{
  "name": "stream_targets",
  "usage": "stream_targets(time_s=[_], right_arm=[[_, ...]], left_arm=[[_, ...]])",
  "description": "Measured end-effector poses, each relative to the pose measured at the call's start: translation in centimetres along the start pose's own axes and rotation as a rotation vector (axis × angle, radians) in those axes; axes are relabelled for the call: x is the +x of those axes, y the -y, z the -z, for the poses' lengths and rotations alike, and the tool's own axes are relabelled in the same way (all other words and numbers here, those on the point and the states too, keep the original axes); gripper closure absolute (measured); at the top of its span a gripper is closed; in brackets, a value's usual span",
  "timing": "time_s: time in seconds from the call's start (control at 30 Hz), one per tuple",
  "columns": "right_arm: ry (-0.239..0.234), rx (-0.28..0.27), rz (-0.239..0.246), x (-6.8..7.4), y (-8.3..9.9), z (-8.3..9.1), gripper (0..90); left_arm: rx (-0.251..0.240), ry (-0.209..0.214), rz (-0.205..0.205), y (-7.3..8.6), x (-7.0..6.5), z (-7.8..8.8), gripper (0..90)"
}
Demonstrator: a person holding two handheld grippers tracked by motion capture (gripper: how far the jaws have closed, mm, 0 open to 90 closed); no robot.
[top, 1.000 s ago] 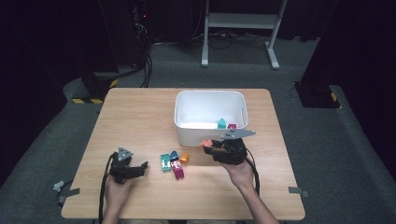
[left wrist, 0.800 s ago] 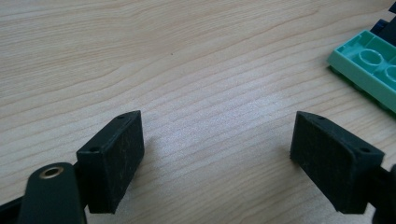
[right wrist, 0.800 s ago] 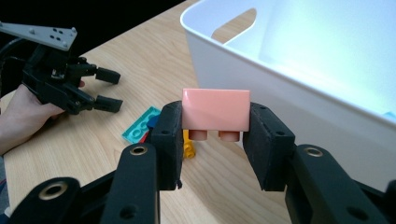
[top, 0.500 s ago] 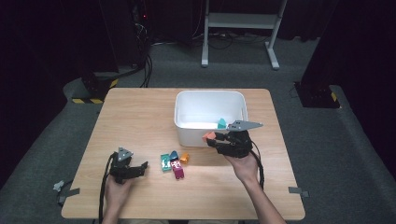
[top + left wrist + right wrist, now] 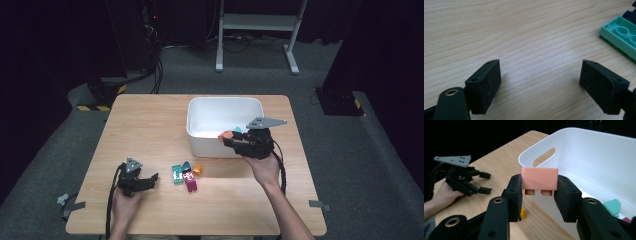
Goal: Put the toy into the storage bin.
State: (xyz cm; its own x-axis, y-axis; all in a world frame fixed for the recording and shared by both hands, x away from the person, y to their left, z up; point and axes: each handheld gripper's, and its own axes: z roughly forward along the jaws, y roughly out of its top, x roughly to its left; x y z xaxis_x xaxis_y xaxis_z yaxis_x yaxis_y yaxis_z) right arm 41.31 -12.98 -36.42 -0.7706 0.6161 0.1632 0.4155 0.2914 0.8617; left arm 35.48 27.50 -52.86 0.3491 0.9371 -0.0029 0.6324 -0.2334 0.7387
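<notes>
Right tongs (image 5: 539, 195) clamped on salmon-pink plastic brick (image 5: 539, 178) at white plastic bin (image 5: 200, 120) rim; teal piece (image 5: 612, 206) already binned. Left tongs (image 5: 541, 87) open, empty. About 4 bricks (image 5: 186, 173) left on wooden surface (image 5: 145, 130).

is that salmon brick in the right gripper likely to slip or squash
Probably neither: the salmon brick looks like hard moulded plastic, so stiff and light. Its flat sides sit square between the right gripper's padded fingers, though glossy plastic might slide if loosened.

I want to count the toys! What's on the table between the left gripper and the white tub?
In the high view, a small heap of toy bricks lies between the left gripper and the white tub.
</notes>
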Motion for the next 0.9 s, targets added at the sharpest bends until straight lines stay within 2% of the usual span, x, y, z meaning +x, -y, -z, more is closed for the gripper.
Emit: stream_targets(time_s=[0.07,0.17,0.23,0.47,0.7,0.9], right_arm=[[0.024,-0.003,0.005,-0.2,-0.3,0.1,59.1],[0.034,-0.017,0.0,-0.6,-0.5,0.1,59.1],[0.052,-0.012,-0.019,-1.3,-0.8,0.0,59.1],[0.071,0.003,-0.03,-2.7,-1.8,-0.4,59.1],[0.086,0.007,-0.041,-3.1,-2.2,-0.7,59.1],[0.117,0.021,-0.056,-3.9,-2.2,-1.4,59.0]], left_arm=[[0.0,0.001,-0.002,0.0,0.0,0.0,17.6],[0.0,0.001,-0.002,0.0,0.0,0.0,17.6],[0.0,0.001,-0.002,0.0,0.0,0.0,17.6],[0.0,-0.001,0.0,0.0,0.0,0.0,17.7],[0.0,-0.001,0.0,0.0,0.0,0.0,17.7],[0.0,-0.001,0.0,0.0,0.0,0.0,17.7]])
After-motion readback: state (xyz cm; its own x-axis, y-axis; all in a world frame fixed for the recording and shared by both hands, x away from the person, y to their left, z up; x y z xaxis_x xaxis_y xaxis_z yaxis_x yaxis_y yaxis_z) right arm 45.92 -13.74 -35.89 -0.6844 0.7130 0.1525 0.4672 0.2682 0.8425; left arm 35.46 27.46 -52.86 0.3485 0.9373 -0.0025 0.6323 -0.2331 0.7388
